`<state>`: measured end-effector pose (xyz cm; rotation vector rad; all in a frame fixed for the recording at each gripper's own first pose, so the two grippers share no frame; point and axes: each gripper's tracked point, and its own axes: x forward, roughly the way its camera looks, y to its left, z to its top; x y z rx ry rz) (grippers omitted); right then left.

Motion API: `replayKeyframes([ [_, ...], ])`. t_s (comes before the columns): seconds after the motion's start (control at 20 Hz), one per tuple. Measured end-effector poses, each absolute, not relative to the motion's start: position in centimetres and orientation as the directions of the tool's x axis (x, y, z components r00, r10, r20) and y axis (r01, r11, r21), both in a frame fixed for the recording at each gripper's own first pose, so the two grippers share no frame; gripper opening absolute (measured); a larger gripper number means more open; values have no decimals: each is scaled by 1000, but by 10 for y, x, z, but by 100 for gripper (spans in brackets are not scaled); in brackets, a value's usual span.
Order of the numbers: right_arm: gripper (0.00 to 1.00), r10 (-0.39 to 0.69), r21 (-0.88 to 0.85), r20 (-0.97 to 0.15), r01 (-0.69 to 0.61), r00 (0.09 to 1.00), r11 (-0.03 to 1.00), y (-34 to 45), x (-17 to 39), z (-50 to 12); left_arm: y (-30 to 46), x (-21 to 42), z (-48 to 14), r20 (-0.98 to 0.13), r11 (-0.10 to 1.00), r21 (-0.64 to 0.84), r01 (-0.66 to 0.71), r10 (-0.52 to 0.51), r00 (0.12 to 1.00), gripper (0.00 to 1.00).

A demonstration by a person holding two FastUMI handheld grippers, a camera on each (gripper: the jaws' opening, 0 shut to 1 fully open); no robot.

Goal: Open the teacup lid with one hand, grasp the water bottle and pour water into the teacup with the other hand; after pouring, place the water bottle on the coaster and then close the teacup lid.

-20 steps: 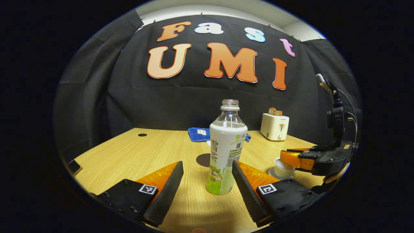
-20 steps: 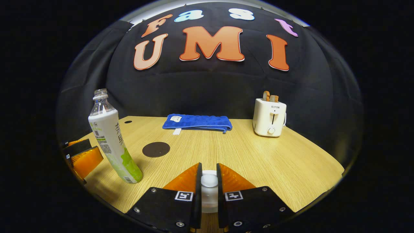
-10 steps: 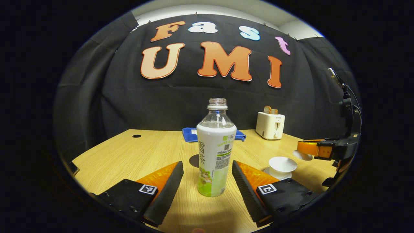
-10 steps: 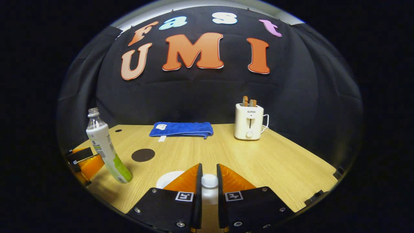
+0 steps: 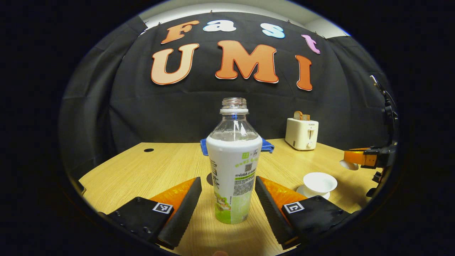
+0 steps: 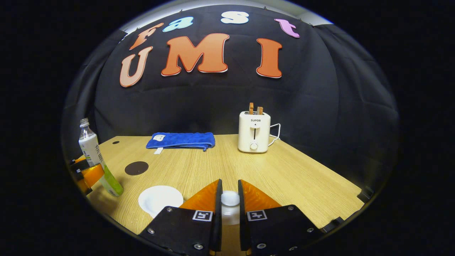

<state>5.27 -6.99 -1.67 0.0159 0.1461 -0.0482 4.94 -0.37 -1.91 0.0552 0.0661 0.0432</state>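
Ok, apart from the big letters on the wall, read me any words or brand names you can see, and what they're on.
"SUPOR": on the front of the toaster.
Water bottle: its wrap carries print, too curved and small to read off reliably.
Blue towel: the white tag on it is too small to read.

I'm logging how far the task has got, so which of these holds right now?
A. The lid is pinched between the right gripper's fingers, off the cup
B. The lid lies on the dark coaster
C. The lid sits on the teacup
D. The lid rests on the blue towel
A: in the right gripper view the right gripper is shut on the lid, while the teacup stands uncovered in the left gripper view.
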Motion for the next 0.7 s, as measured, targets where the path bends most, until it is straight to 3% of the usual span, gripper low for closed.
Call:
replayKeyframes([
  [0.3,21,-22,-1,-162,22,987,1000,-68,57,-21,-5,53,-25,-86,998,42,-47,51,995,97],
  [0.4,20,-19,6,-172,20,985,1000,-68,58,-25,-3,55,-24,-86,998,42,-55,59,995,70],
  [0.7,21,-30,30,-181,36,983,999,-80,57,-26,3,46,-1,-71,985,155,-74,86,994,66],
])
